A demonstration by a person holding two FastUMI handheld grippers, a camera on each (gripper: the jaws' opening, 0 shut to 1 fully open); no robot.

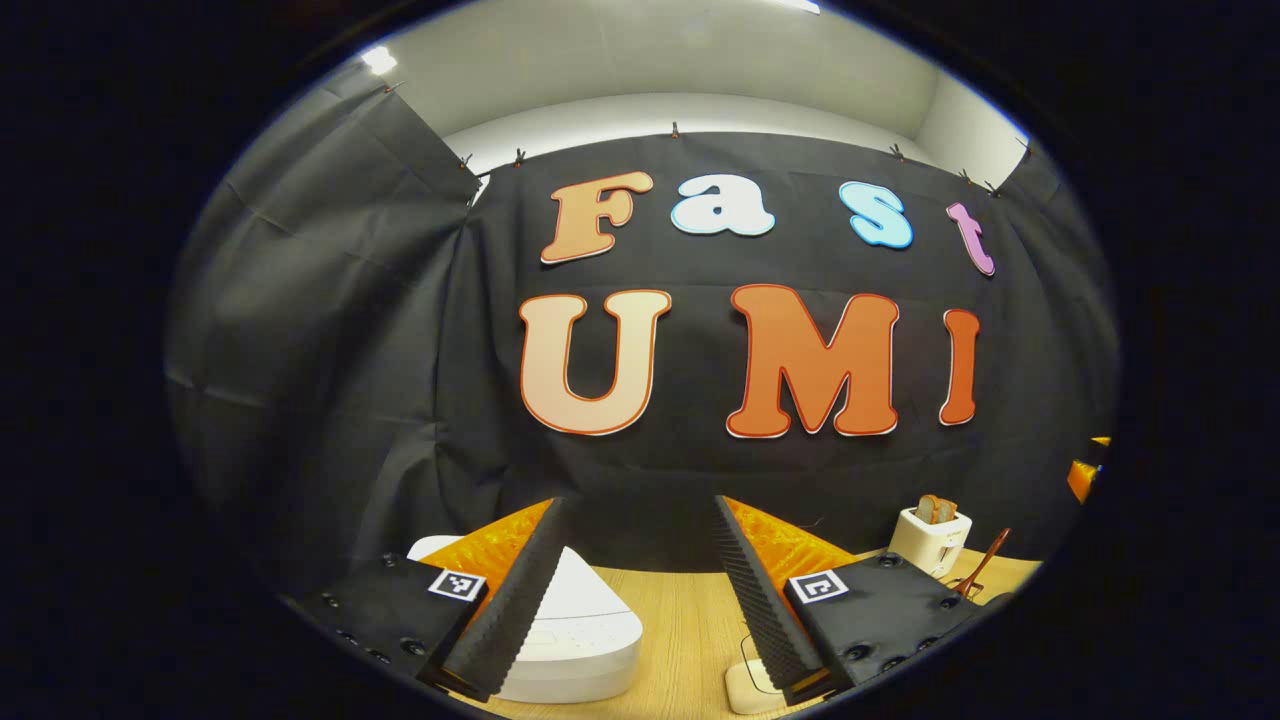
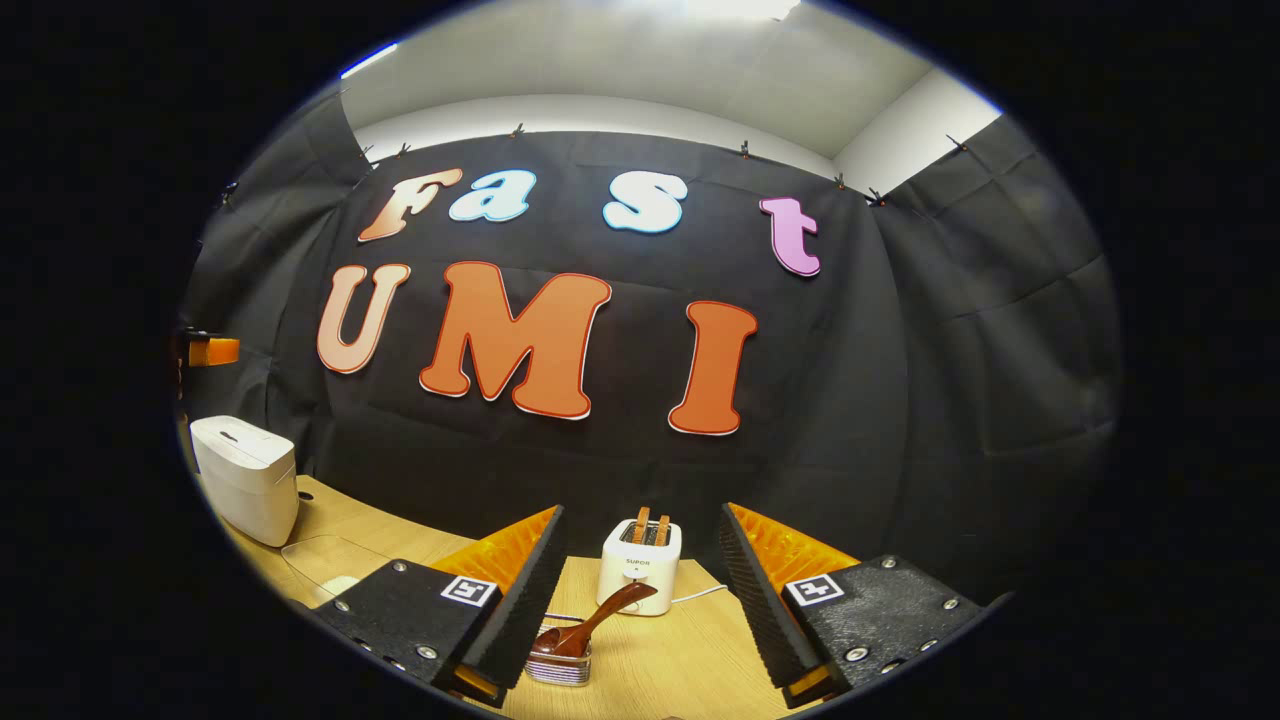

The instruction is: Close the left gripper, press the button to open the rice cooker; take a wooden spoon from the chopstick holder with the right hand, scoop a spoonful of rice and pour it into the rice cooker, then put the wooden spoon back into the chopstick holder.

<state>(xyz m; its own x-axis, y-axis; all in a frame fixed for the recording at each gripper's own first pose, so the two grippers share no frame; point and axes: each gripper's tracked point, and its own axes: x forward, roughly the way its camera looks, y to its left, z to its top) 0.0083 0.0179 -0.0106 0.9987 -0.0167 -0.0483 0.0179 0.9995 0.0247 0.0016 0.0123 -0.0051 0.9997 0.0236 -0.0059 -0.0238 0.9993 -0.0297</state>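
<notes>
The white rice cooker [image 1: 575, 630] sits on the wooden table with its lid down, low between and partly behind the fingers of my left gripper [image 1: 642, 505], which is open and holds nothing. In the right gripper view the rice cooker [image 2: 245, 480] stands far left. A brown wooden spoon [image 2: 592, 622] leans in a small clear holder [image 2: 558, 668] just ahead of my right gripper [image 2: 641, 512], whose jaws stand open and empty. The spoon [image 1: 985, 562] also shows at the far right of the left gripper view.
A white toaster [image 2: 640, 565] with bread slices stands behind the spoon, its cord trailing right; the toaster [image 1: 930, 540] is also at right in the left gripper view. A clear shallow container [image 2: 330, 565] lies near the cooker. A cream object [image 1: 750, 688] lies by the left gripper's right finger.
</notes>
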